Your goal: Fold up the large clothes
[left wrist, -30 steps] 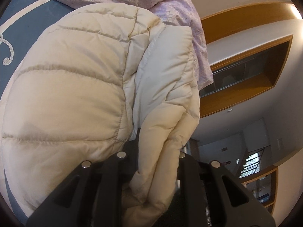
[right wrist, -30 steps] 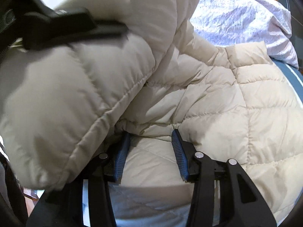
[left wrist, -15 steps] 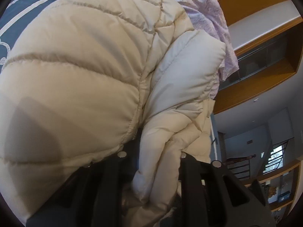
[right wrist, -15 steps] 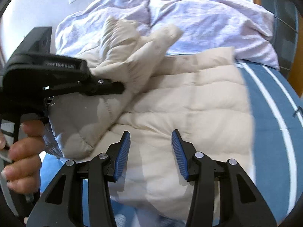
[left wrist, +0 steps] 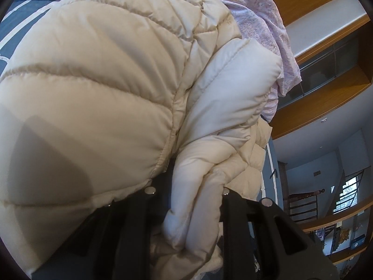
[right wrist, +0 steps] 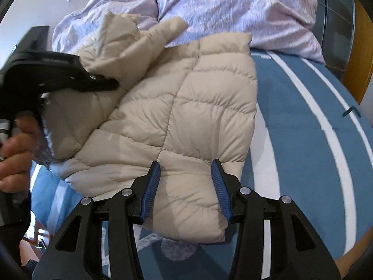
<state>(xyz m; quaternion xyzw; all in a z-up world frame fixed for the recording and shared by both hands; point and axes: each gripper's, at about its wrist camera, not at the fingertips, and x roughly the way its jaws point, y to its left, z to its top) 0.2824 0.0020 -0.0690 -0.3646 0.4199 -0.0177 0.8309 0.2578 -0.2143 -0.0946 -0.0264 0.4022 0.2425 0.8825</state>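
Two grippers work a cream quilted puffer jacket (right wrist: 186, 116) on the blue white-striped bed (right wrist: 303, 140). Left gripper (left wrist: 193, 198) jaws clamp a bunched jacket fold. Right gripper (right wrist: 185, 191) jaws gape wide, empty.

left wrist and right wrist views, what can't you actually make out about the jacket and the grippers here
- Left gripper fingertips: left wrist view, buried in the bunched sleeve of the cream puffer jacket.
- Jacket's left edge: right wrist view, hidden behind the left gripper and the hand.
- What lies under the jacket: hidden by the jacket itself.
- Right gripper: open, holding nothing; the left wrist view does not show it.
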